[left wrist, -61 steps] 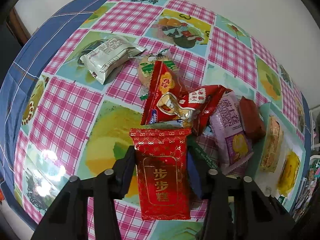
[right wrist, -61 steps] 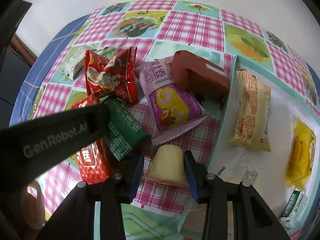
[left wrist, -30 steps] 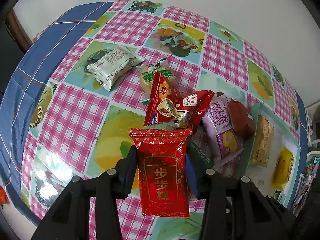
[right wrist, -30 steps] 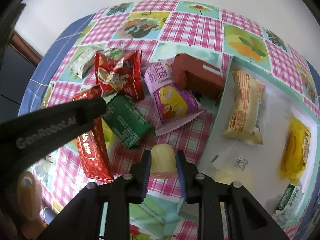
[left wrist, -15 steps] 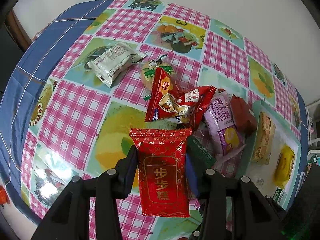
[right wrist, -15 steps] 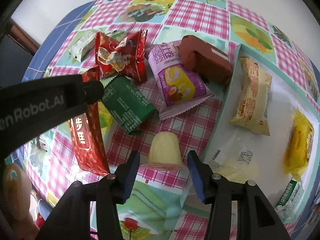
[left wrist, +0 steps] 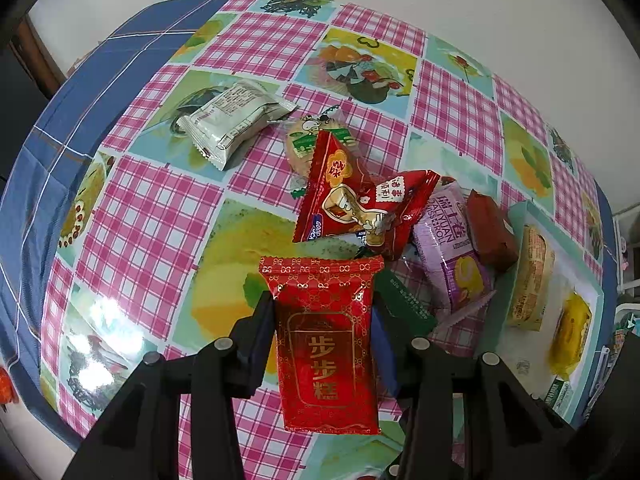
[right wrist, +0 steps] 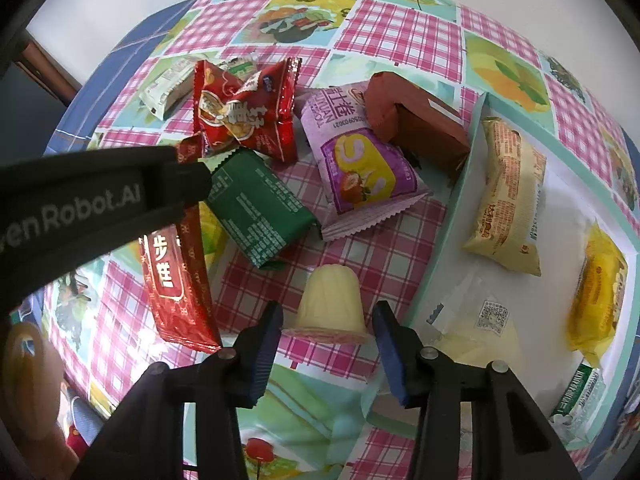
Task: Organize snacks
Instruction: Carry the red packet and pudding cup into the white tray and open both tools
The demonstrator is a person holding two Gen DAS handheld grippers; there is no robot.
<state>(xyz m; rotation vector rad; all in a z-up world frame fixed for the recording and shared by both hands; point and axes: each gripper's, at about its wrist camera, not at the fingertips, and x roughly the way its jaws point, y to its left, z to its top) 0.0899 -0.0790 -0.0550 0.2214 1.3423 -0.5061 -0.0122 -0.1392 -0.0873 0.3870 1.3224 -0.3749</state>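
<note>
Left tool (left wrist: 322, 320) grips red packet (left wrist: 326, 344) lengthwise, pointing fwd.

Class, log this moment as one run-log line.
left gripper: shut on red packet | right gripper: closing, pads clear of jelly cup | tray: beside

On the checked tablecloth (right wrist: 400, 32), the snack pile lay left of the tray (right wrist: 448, 240). A jelly cup (right wrist: 330, 302) stood apart in front of the pile, just beside the tray's near edge. Inside the tray, a bread packet (right wrist: 508, 196) lay left of a cake packet (right wrist: 600, 292). One foil packet (left wrist: 234, 116) lay apart, behind and left of the pile.
</note>
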